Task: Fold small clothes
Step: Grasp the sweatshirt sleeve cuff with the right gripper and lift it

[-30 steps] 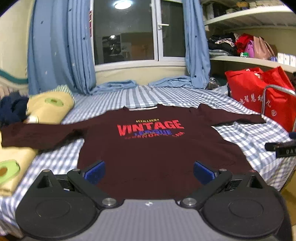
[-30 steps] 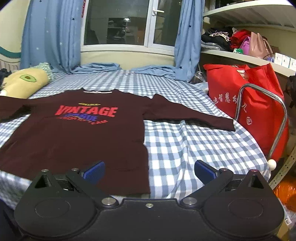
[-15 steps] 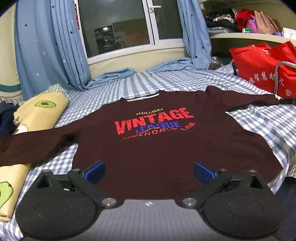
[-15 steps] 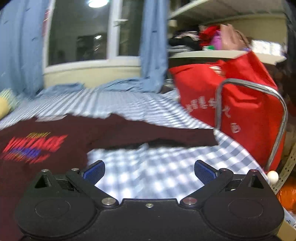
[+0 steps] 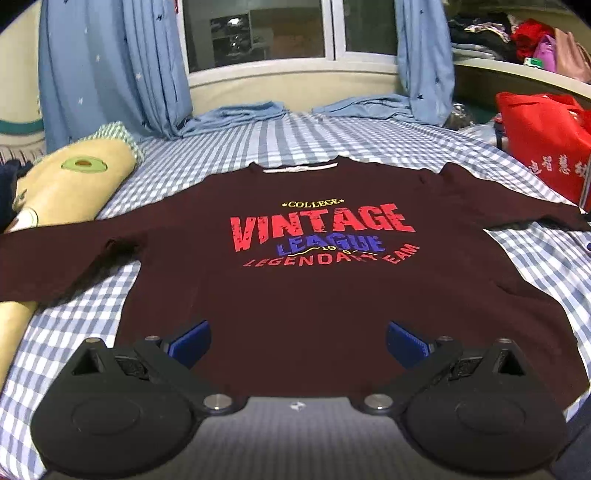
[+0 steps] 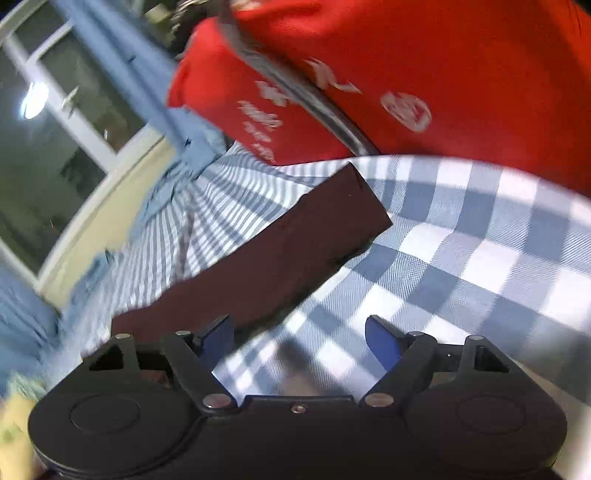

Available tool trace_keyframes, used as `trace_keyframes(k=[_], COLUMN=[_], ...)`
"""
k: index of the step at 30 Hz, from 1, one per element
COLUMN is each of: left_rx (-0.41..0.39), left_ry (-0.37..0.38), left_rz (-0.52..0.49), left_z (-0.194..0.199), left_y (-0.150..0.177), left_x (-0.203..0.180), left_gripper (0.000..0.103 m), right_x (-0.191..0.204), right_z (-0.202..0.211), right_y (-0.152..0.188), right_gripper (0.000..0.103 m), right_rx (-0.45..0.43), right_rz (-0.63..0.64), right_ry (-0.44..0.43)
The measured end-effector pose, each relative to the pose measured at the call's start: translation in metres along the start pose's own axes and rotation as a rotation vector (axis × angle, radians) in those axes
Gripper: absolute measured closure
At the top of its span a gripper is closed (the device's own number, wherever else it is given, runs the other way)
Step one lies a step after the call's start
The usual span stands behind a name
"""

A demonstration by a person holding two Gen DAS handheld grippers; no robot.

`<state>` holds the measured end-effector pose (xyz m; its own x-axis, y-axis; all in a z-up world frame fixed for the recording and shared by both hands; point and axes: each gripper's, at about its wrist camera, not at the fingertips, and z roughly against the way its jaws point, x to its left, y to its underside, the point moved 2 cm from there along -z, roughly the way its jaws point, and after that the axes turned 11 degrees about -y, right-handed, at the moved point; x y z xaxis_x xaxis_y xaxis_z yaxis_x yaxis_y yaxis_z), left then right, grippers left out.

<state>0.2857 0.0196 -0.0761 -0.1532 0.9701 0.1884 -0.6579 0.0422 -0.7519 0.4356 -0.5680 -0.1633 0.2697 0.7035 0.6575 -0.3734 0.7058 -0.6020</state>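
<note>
A: Shirt [image 5: 314, 280]? Where?

B: Flat on the bed [image 5: 332, 136], front up, neck toward the window [image 5: 258, 33]. Dark maroon, "VINTAGE" print in red. Both sleeves spread out to the sides.

A: Left tongs [image 5: 297, 345]?

B: Released, jaws wide, hanging over the shirt's hem. Blue pads [image 5: 190, 341] bare, nothing gripped.

A: Right tongs [image 6: 299, 341]?

B: Rolled hard, whole view tilted and blurry. Jaws have just been closing in a bit, but there's a clear gap and only checked sheet shows through it. The sleeve [image 6: 280, 254] end lies just ahead; its near part runs beside the left pad [image 6: 218, 338]. Can't tell if that pad touches it. Not pinched, so released.

A: Anything else?

B: Red bag [image 6: 406, 74] right past the sleeve cuff, metal rail [image 6: 295, 88] across it. On the left side, an avocado-print pillow [image 5: 70, 188] beside the left sleeve. Blue curtains [image 5: 110, 66] at the window, ends lying on the bed. Shelf [image 5: 517, 40] with clutter, far right.
</note>
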Motion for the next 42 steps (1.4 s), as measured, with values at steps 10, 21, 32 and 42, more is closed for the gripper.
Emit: trace_keyframes(k=[10, 21, 32, 42], left_rx=[0.046, 0.02, -0.062, -0.107], left_ry=[-0.06, -0.081, -0.095, -0.087], left_rz=[0.011, 0.02, 0.055, 0.139], left_z=[-0.017, -0.002, 0.035, 0.055], left_y=[0.001, 0.005, 0.014, 0.02], left_x=[0.006, 0.02, 0.051, 0.097], left_gripper=[0.0, 0.0, 0.0, 0.0], right_x=[-0.025, -0.03, 0.085, 0.242], right_z=[-0.061, -0.069, -0.046, -0.039], right_y=[-0.042, -0.047, -0.046, -0.012], right_gripper=[0.026, 0.078, 0.095, 0.095], right_rx=[-0.158, -0.131, -0.141, -0.09], right_rz=[-0.083, -0.034, 0.283, 0.54], right_ry=[-0.087, -0.012, 0.009, -0.061])
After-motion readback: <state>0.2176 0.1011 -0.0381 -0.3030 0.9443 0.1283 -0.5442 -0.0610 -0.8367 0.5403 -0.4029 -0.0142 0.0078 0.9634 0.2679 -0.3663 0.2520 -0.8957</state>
